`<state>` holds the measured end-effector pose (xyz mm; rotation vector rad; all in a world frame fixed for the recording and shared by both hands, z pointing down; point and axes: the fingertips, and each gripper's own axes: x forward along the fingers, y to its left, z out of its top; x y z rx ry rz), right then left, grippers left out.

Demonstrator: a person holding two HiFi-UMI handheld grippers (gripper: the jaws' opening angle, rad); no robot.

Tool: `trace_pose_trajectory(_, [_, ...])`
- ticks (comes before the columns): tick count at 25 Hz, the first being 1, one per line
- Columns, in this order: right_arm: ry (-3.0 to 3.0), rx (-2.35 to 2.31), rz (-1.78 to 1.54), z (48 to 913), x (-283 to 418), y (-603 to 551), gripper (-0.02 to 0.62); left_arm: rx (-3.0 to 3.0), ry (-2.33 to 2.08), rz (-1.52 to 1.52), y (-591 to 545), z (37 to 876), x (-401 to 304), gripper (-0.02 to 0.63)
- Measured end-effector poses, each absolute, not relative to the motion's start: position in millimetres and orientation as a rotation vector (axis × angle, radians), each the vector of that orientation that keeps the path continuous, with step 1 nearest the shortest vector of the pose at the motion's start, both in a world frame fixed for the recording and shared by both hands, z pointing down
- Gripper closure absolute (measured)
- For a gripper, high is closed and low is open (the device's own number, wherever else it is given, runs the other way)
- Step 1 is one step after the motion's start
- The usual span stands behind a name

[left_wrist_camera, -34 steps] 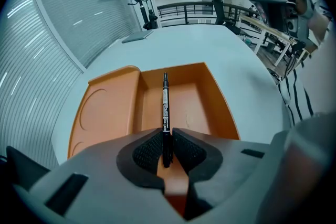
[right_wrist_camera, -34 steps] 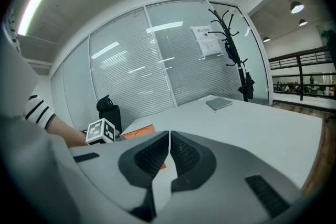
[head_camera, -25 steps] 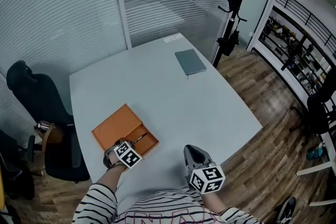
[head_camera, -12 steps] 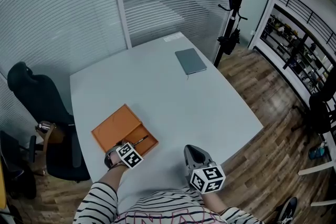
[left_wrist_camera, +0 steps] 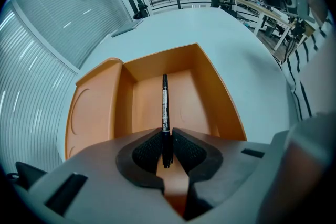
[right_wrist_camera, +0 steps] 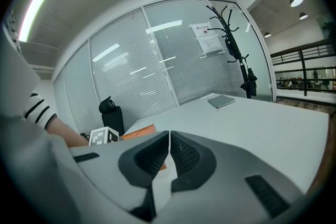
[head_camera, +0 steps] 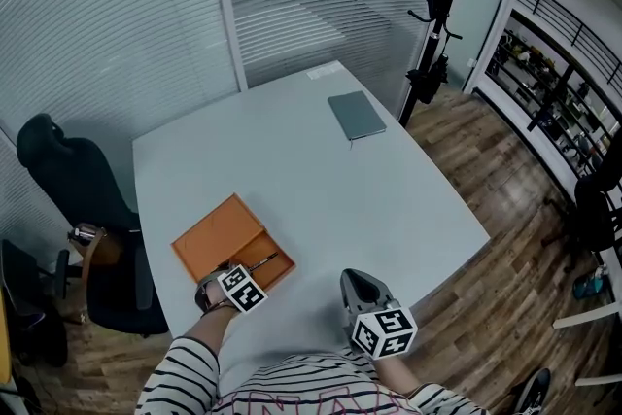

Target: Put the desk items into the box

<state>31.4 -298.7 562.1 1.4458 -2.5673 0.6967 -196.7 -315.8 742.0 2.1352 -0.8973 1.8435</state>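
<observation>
Below, in the head view, a grey desk (head_camera: 321,190) carries an orange box (head_camera: 216,233) near its front-left corner, with a black pen (head_camera: 264,260) over the box's open right-hand half. The left hand-held gripper (head_camera: 236,279) sits at the box's near edge, and the right hand-held gripper (head_camera: 361,284) hovers over bare desk well to the right of it. A grey notebook (head_camera: 355,115) lies far off near the desk's back edge, and a black chair (head_camera: 73,175) stands at the left side. In the left gripper view, the jaws are clamped on the rear end of the pen, which points straight forward over the box's tray; whether its tip touches the tray floor cannot be told. The lid (left_wrist_camera: 89,113) lies flat to the left of the tray, joined to it. In the right gripper view, the jaws are pressed together with nothing between them, pointing across the desk toward the notebook and a coat stand (right_wrist_camera: 231,34) by the glass wall, with the box low at the left.
</observation>
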Motion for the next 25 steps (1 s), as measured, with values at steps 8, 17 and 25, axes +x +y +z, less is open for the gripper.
trace_pose_trajectory(8, [-2.565,1.449,0.697,561.7,31.6,-298.9,0.569,2.148,-0.910,1.814,-315.3,740.8,-197.1,0.538])
trace_pose_trajectory(17, [-2.564,1.455,0.695,562.0,32.5,-296.7,0.569,2.154,-0.921,1.733,-315.0,740.1,-194.8,0.535])
trace_pose_trajectory(25, [-2.566,1.459,0.691,559.8,33.8,-296.6,0.569,2.154,-0.967,1.665,-318.9,733.8,-194.9,0.511])
